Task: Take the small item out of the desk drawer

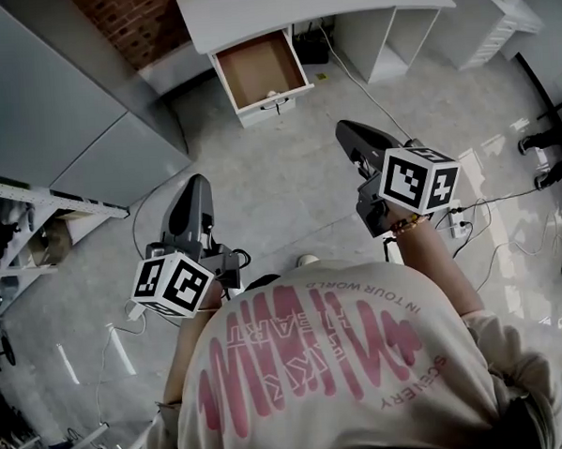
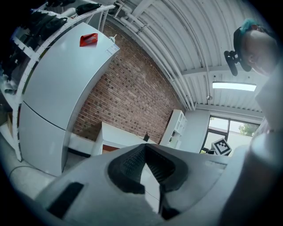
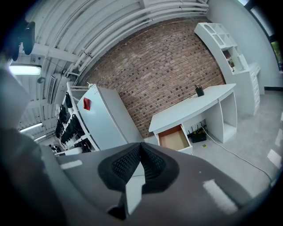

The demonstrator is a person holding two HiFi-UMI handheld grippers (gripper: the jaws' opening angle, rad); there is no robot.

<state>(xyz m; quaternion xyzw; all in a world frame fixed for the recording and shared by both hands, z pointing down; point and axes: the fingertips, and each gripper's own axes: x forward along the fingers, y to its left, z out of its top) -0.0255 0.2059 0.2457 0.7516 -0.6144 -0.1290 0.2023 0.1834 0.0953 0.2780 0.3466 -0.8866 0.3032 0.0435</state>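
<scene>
A white desk point(image 1: 288, 7) stands at the far end of the floor, its drawer point(image 1: 259, 70) pulled open and showing a brown bottom. A small pale item point(image 1: 272, 93) lies near the drawer's front edge. My left gripper point(image 1: 196, 182) and right gripper point(image 1: 345, 128) are held up in the air well short of the desk, both shut with nothing between the jaws. The right gripper view looks along its gripper point(image 3: 140, 144) at the open drawer point(image 3: 174, 137) under the desk point(image 3: 194, 106). In the left gripper view, its gripper point(image 2: 145, 145) partly hides the desk point(image 2: 116, 134).
A tall grey cabinet point(image 1: 58, 99) stands at the left, with a cluttered rack point(image 1: 17, 214) in front of it. White shelving point(image 1: 495, 10) is at the back right. Cables point(image 1: 367, 74) run across the grey floor point(image 1: 278, 172) between me and the desk.
</scene>
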